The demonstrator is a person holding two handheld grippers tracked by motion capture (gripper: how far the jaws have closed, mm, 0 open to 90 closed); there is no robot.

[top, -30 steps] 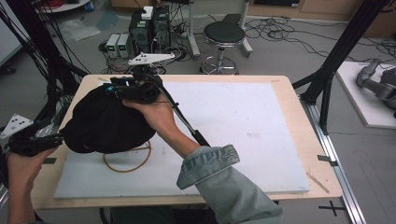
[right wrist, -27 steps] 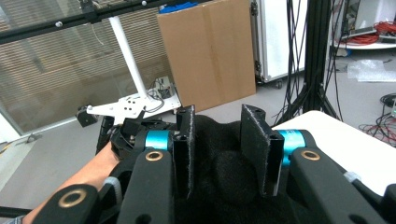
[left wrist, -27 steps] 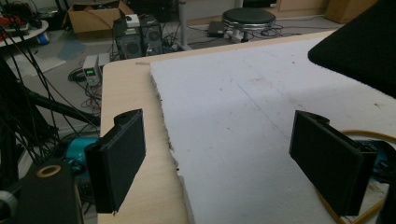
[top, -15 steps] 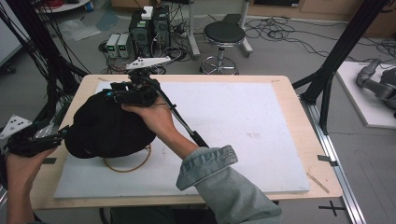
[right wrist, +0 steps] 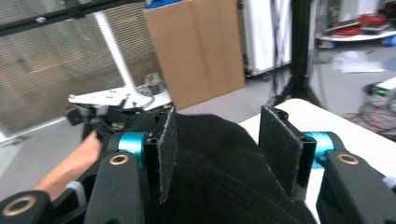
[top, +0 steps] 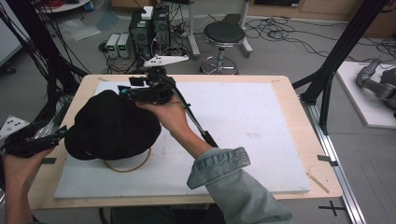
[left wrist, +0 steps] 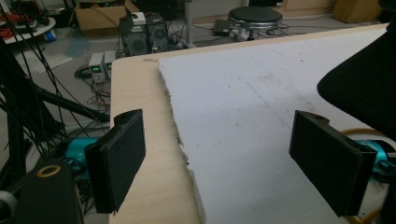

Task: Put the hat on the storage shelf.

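Note:
A black cloth point(top: 112, 126) lies heaped on the left of the white foam board point(top: 243, 116), over a thin tan ring point(top: 135, 164). My right gripper point(top: 128, 88) is at the cloth's far edge and points left. In the right gripper view its jaws point(right wrist: 219, 149) have just been opening and now stand apart, with the cloth point(right wrist: 215, 191) below and beyond them and no pad pressing on it. My left gripper point(top: 58, 133) waits at the table's left edge beside the cloth. Its jaws point(left wrist: 224, 158) are wide open with nothing between them; the cloth point(left wrist: 369, 88) and the ring point(left wrist: 362, 132) are off to their right.
The board covers most of a wooden table point(top: 299, 107). Black frame posts point(top: 341, 51) stand at the table's right and left sides. On the floor behind are a round stool point(top: 224, 35), computer boxes point(top: 149, 28) and many cables.
The right gripper has shifted slightly at the cloth's far edge and its jaws look wider apart. The left hand and the cloth have stayed in place.

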